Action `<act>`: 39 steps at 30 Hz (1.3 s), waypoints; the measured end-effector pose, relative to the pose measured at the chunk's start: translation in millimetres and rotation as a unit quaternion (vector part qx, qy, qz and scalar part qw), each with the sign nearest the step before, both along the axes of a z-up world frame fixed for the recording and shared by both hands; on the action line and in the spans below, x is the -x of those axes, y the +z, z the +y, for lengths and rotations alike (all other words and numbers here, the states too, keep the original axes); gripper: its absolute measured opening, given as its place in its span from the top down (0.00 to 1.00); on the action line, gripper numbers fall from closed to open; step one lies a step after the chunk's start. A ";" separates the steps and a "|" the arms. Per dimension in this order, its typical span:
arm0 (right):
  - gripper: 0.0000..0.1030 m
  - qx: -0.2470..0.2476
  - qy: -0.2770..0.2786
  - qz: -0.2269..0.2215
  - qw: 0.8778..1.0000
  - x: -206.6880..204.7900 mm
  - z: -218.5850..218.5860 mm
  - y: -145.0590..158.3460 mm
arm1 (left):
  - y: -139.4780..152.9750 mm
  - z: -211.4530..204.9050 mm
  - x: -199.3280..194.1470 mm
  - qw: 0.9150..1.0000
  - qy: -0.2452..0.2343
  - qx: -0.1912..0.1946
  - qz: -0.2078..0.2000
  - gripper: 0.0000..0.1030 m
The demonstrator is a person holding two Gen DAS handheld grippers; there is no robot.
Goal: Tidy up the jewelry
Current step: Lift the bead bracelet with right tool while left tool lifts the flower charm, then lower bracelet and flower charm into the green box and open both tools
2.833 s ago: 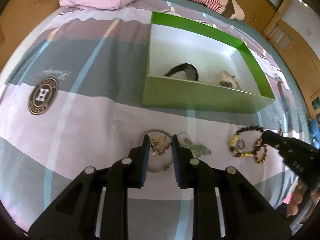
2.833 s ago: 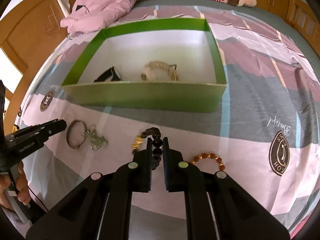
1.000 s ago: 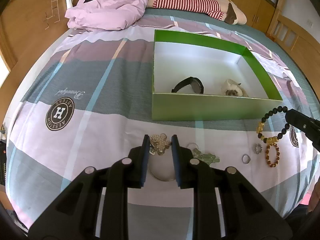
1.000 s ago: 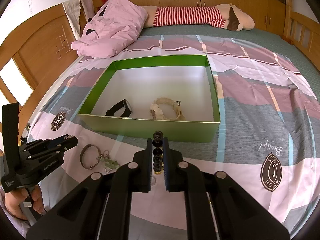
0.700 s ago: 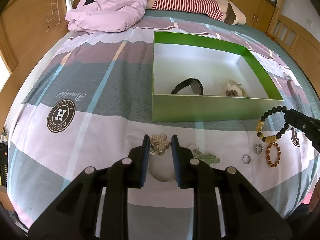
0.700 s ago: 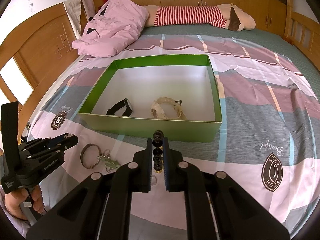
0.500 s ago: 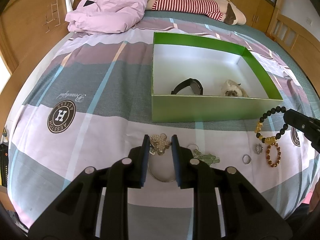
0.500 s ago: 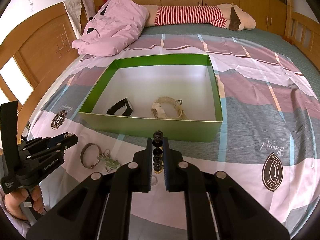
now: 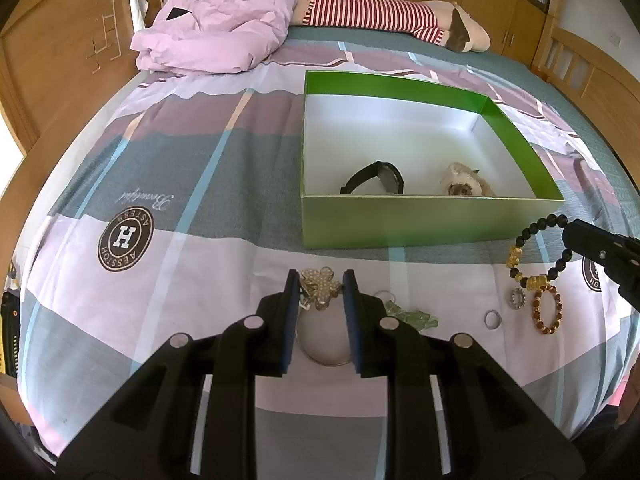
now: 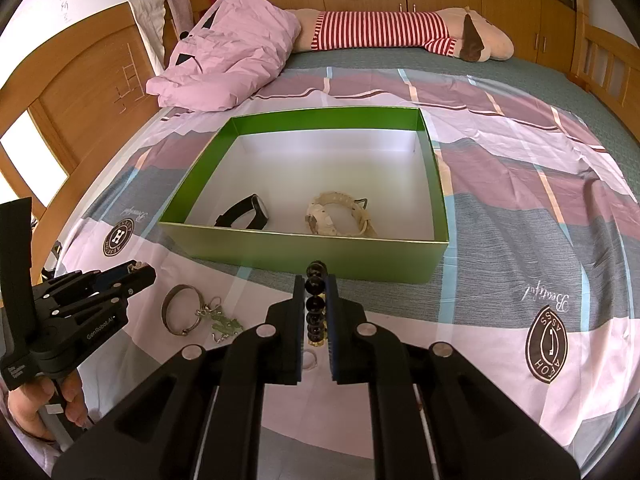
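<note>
the black bead bracelet hangs pinched in my right tongs, just before the green box, and my left tongs grip the pearl flower brooch. two watches already lie inside; a bangle, rings and a red bracelet wait on the bed.

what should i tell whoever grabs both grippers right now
Left gripper: shut on the pearl flower brooch, lifted off the bed.
Right gripper: shut on the black bead bracelet, hanging short of the green box.
Done: black watch and cream watch are in the box.
Left: drop both held pieces in, then fetch the silver bangle, green charm keyring, amber bead bracelet and two rings from the bedsheet.
</note>
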State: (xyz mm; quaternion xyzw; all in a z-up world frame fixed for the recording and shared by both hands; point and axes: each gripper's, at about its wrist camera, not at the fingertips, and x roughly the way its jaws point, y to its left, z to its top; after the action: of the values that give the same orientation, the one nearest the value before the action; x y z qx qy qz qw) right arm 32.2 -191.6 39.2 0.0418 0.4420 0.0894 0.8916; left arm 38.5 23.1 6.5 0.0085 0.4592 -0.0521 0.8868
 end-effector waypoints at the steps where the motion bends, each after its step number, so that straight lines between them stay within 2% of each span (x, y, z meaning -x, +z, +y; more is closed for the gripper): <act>1: 0.91 -0.001 0.000 -0.001 1.000 0.1 -0.1 0.3 | 0.4 -0.1 0.2 1.000 -0.001 -0.001 -0.001 0.79; 8: 0.91 -0.003 0.002 -0.005 1.000 1.0 0.7 1.9 | 1.5 -0.5 1.0 1.000 -0.002 -0.001 -0.004 0.79; 16: 0.91 -0.020 0.005 -0.033 0.999 3.6 -2.0 13.8 | 8.5 -0.2 2.6 1.000 -0.004 0.012 -0.017 0.79; 23: 0.91 -0.036 0.001 -0.068 0.997 -13.4 1.0 32.6 | 50.1 -9.2 -24.6 0.997 -0.026 0.035 -0.065 0.79; 27: 0.91 -0.037 -0.007 -0.083 0.996 -35.5 1.6 36.7 | 57.6 -19.0 -45.5 0.996 -0.037 0.036 -0.074 0.79; 29: 0.91 -0.038 -0.014 -0.075 0.996 -48.0 -0.2 32.2 | 53.5 -21.5 -59.5 0.996 -0.046 0.050 -0.063 0.79; 36: 0.89 -0.019 -0.031 -0.022 0.999 -76.4 -6.8 0.8 | 13.8 -16.9 -100.4 0.995 -0.045 0.086 0.014 0.78; 38: 0.77 -0.035 -0.034 -0.019 0.999 -75.9 -10.1 1.2 | 7.6 -14.4 -102.5 0.994 -0.043 0.099 0.029 0.75; 39: 0.74 -0.043 -0.035 -0.023 0.998 -73.3 -12.4 4.8 | 7.0 -14.1 -101.5 0.994 -0.042 0.097 0.030 0.75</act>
State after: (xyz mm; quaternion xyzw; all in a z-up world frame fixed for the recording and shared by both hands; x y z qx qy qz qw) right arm 105.5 -204.0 43.9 0.0938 0.4152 0.0782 0.9015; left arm 140.0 9.0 13.5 -0.0602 0.4780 -0.1341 0.8660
